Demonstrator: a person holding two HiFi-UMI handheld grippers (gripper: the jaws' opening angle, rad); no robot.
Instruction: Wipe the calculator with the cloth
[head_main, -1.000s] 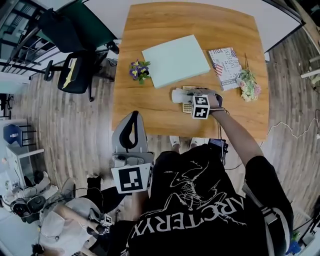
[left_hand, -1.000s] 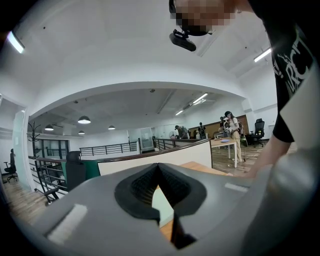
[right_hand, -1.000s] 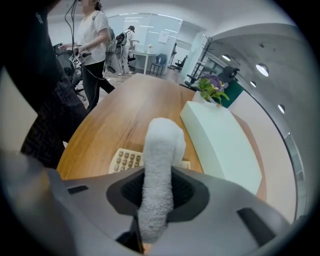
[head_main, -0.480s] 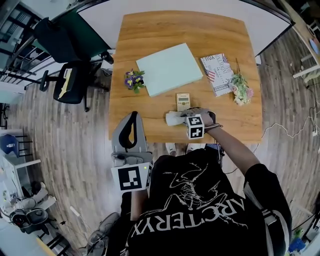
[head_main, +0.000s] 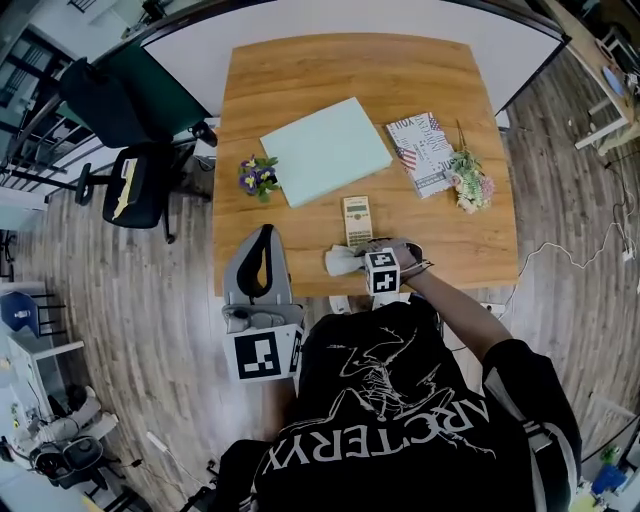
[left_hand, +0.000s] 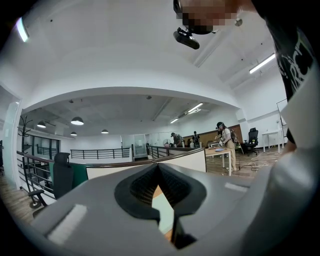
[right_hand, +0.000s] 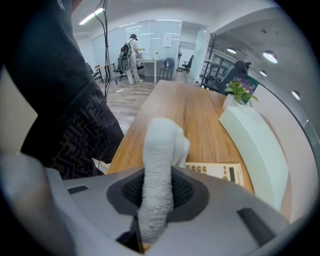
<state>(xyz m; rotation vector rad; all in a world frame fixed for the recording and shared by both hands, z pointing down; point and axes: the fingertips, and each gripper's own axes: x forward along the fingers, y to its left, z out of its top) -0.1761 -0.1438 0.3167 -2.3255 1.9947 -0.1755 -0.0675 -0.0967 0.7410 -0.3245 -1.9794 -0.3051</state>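
A cream calculator (head_main: 357, 220) lies flat on the wooden table (head_main: 300, 240), near its front edge; the right gripper view shows it (right_hand: 220, 171) just beyond the jaws. My right gripper (head_main: 352, 262) is shut on a white cloth (head_main: 340, 260), held low over the table's front edge, just short of the calculator. In the right gripper view the cloth (right_hand: 160, 170) stands up as a thick roll between the closed jaws. My left gripper (head_main: 262, 262) is held off the table's front left, shut with nothing in it, pointing up and away (left_hand: 165, 220).
A pale green board (head_main: 325, 150) lies behind the calculator. A small purple flower pot (head_main: 257, 175) is left of it. A printed booklet (head_main: 420, 150) and a dried flower bunch (head_main: 468, 180) sit at the right. A black office chair (head_main: 140, 180) stands left of the table.
My right gripper has drawn the cloth back toward the table's front edge, off the calculator, which now lies uncovered. The left gripper has stayed put.
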